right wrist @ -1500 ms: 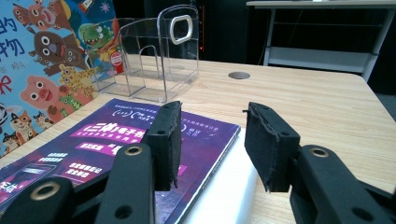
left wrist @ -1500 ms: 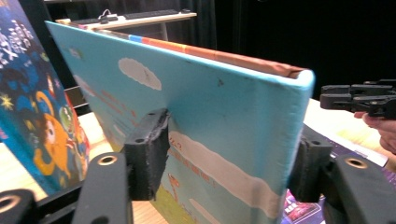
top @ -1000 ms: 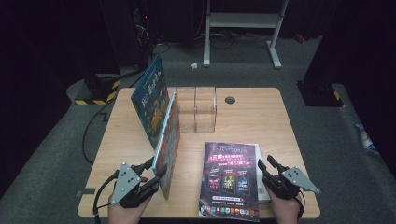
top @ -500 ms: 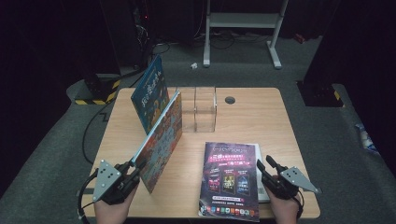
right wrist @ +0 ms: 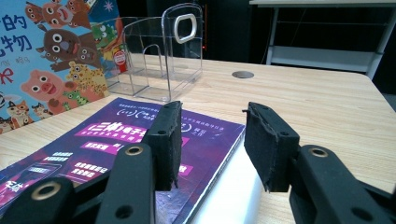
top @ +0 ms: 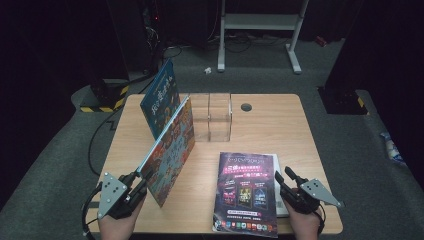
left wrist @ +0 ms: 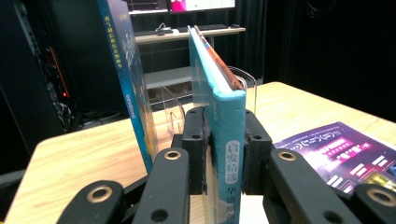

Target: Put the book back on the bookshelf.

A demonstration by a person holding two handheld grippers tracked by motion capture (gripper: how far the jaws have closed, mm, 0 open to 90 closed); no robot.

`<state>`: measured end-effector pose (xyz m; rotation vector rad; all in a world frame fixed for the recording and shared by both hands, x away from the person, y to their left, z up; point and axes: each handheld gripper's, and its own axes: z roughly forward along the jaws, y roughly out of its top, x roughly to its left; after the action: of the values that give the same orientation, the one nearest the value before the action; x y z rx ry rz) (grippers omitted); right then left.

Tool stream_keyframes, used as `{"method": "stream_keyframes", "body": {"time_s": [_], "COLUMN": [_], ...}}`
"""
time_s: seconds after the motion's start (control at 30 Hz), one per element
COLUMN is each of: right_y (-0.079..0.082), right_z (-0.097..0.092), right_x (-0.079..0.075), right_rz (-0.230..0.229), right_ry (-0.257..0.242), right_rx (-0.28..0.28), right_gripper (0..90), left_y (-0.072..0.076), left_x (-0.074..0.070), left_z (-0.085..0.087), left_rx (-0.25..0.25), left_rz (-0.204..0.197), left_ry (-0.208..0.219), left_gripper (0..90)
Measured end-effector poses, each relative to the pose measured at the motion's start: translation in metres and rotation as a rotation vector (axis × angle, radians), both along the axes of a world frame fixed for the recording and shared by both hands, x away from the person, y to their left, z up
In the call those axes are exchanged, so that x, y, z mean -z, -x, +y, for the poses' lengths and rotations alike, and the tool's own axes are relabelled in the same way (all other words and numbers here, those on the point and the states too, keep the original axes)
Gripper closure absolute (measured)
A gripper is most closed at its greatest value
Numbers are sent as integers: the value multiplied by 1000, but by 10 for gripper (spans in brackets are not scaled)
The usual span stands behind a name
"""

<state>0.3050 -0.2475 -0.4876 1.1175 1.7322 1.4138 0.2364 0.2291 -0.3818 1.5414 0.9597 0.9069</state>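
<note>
The left gripper (top: 134, 192) was black, with a grey three-cornered plate on top dotted with small dark holes, and a black cable looped out at its nine o'clock side. The right gripper (top: 283, 182) matched it — same grey plate, set toward three o'clock. Seen close, each jaw was a matte black arm ending in a blocky, rough-edged black pad (right wrist: 270, 144), with round metal-rimmed rivets along the links. Bare hands (top: 118, 227), no sleeves visible.

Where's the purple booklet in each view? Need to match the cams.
High view: purple booklet flat at the table's near edge, right of centre.
Left gripper view: lower right corner.
Right gripper view: lower left, under the jaws.
Shared landmark: clear plastic holder.
</note>
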Motion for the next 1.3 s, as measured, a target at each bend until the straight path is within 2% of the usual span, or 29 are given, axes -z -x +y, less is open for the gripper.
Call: {"method": "stream_keyframes", "body": {"time_s": [0.1, 0.3, 0.43, 0.53, 0.7, 0.87, 1.03, 1.3], "right_y": [0, 0, 0, 0, -1, -1, 0, 0], "right_z": [0, 0, 0, 1, 2, 1, -1, -1], "right_x": [0, 1, 1, 1, 2, 2, 1, 1], "right_rz": [1, 5, 6, 7, 11, 10, 13, 10], "right_ry": [-1, -6, -5, -7, -5, -9, -14, -13], "right_rx": [-1, 2, 0, -1, -3, 0, 1, -1], "right_gripper": [561, 561, 561, 561, 560, 559, 559, 557], "left_y": [0, -2, -3, -4, -9, -16, -22, -28], "left_x": [0, 0, -1, -2, -5, -7, -7, -4], "left_z": [1, 4, 4, 6, 3, 0, -5, -3], "left_rx": [-27, 8, -12, -9, -14, -10, -39, -23], "left_rz": [0, 11, 20, 35, 53, 51, 55, 46], "left_ry": [4, 32, 31, 50, 36, 42, 26, 52], "left_gripper": [770, 770, 772, 773, 763, 753, 771, 764]}}
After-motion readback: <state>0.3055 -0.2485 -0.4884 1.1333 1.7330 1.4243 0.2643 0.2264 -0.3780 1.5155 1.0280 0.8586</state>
